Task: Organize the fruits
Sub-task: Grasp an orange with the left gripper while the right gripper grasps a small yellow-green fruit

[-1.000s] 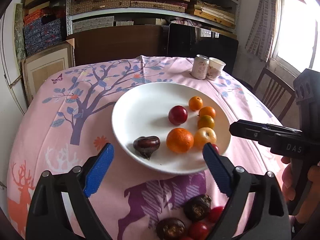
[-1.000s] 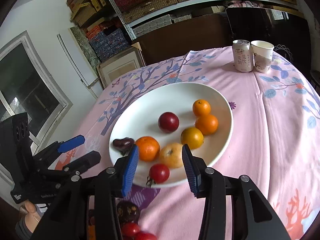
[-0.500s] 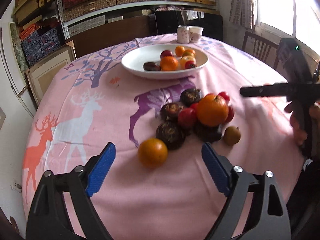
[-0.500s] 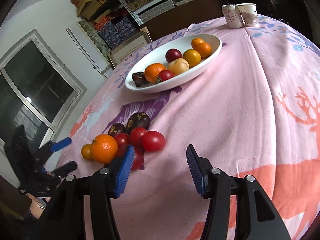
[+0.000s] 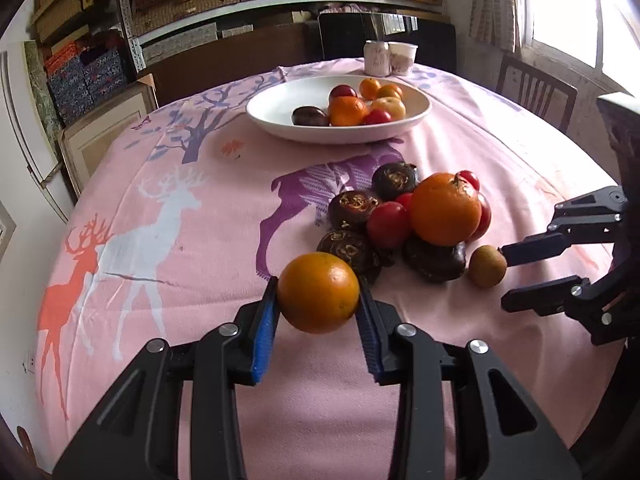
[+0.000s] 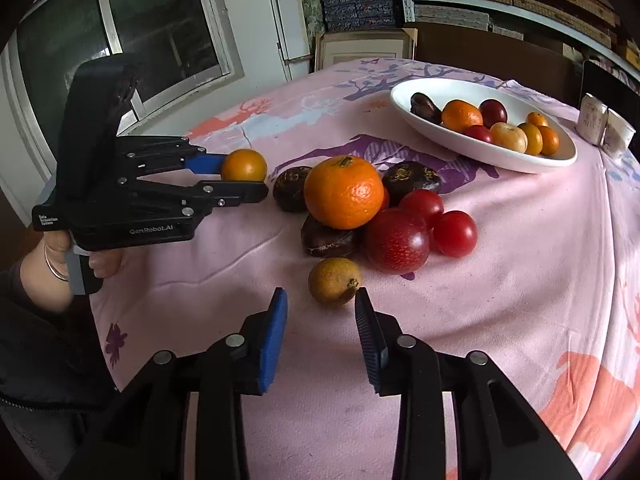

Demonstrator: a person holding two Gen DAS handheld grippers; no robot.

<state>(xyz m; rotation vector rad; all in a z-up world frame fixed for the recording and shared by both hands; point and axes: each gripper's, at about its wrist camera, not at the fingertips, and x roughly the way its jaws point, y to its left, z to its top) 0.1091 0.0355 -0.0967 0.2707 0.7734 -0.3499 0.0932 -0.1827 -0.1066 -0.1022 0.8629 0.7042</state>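
Observation:
My left gripper [image 5: 318, 312] is shut on a small orange [image 5: 319, 292], which also shows in the right wrist view [image 6: 244, 165], at the near left edge of a fruit pile. The pile holds a big orange [image 5: 445, 209], red tomatoes [image 6: 455, 233], a red plum [image 6: 397, 240] and dark water chestnuts [image 5: 351, 208]. My right gripper [image 6: 321, 320] is open, its fingertips on either side of a small brown fruit [image 6: 335, 281] lying on the cloth. A white plate [image 5: 276, 114] with several fruits stands farther back.
A pink tablecloth [image 5: 180, 240] with deer and tree prints covers the round table. A can [image 5: 377, 58] and a paper cup [image 5: 402, 58] stand behind the plate. A wooden chair [image 5: 532, 94] is at the right, shelves and boxes behind.
Both grippers pulled back from the plate to the fruit pile. My left gripper closed on the small orange. My right gripper came up to the small brown fruit.

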